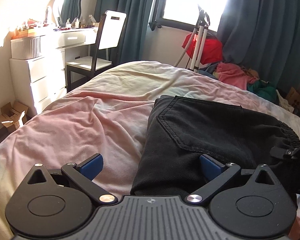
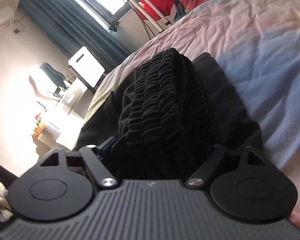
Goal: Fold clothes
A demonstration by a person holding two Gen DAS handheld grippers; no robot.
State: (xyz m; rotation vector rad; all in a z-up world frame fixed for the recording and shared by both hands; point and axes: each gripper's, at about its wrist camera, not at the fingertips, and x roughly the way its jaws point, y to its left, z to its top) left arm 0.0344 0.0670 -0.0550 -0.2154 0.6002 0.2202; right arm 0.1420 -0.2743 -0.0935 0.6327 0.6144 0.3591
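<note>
Black pants (image 1: 206,132) lie folded on the pink bedsheet (image 1: 74,124), back pocket facing up. My left gripper (image 1: 151,167) is open just above the sheet, straddling the pants' left edge: one blue pad (image 1: 93,165) is over bare sheet, the other pad (image 1: 209,168) rests on the black cloth. In the right wrist view the gathered elastic waistband (image 2: 166,104) fills the gap of my right gripper (image 2: 160,148), which is shut on the bunched fabric. Part of the right gripper (image 1: 296,152) shows at the pants' right end.
The bed (image 2: 260,46) stretches ahead with wrinkled sheet around the pants. A pile of coloured clothes (image 1: 236,76) sits at the far right corner. Beyond the bed are a white dresser (image 1: 46,74), a chair (image 1: 102,46), curtains and a stand (image 1: 200,40). A cardboard box (image 1: 12,116) is on the floor.
</note>
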